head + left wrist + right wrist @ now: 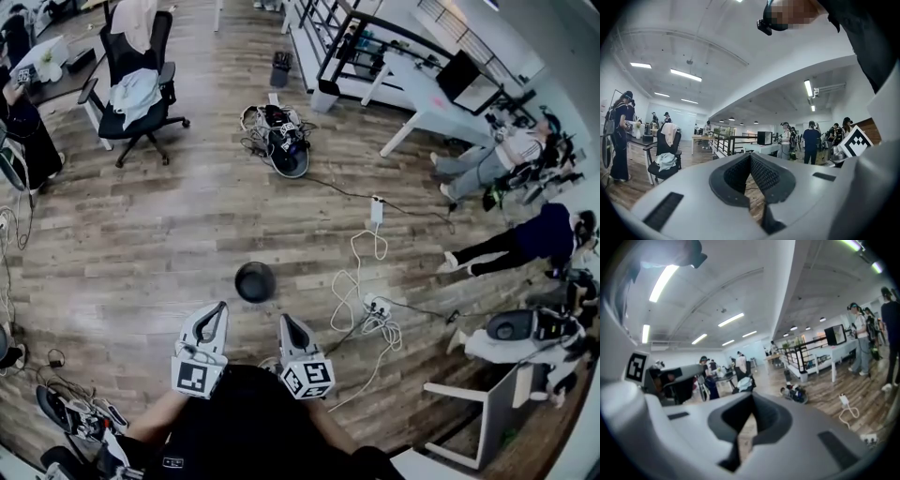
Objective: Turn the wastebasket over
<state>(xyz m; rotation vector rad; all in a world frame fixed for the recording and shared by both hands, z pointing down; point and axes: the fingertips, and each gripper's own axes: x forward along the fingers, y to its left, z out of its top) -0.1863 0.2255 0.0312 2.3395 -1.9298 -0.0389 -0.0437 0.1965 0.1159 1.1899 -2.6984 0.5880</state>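
Scene: wide pale-brown plank floor [141,244], open and smooth in front of the person. A loose white cable with a white power strip [377,305] lies on it to the right. The small dark round wastebasket [254,281] stands alone on the floor, just ahead of both tools and near the cable loops but apart from them. From above I see only a dark disc with a lighter rim, so I cannot tell whether the mouth or the base faces up; this could be the basket waiting to be turned or already turned. The left gripper [217,311] and right gripper [289,325] are raised side by side, short of the basket and touching nothing. The fingers [764,176] of each are pressed together with nothing between them; each gripper view shows only bare floor through the gap. Risks, as judged: a light round basket on smooth planks may skid or roll away if nudged by closed tips. A pinch on the thin rim could slip as it tips. If it rolls right, it could run into the cable loops and drag the strip.
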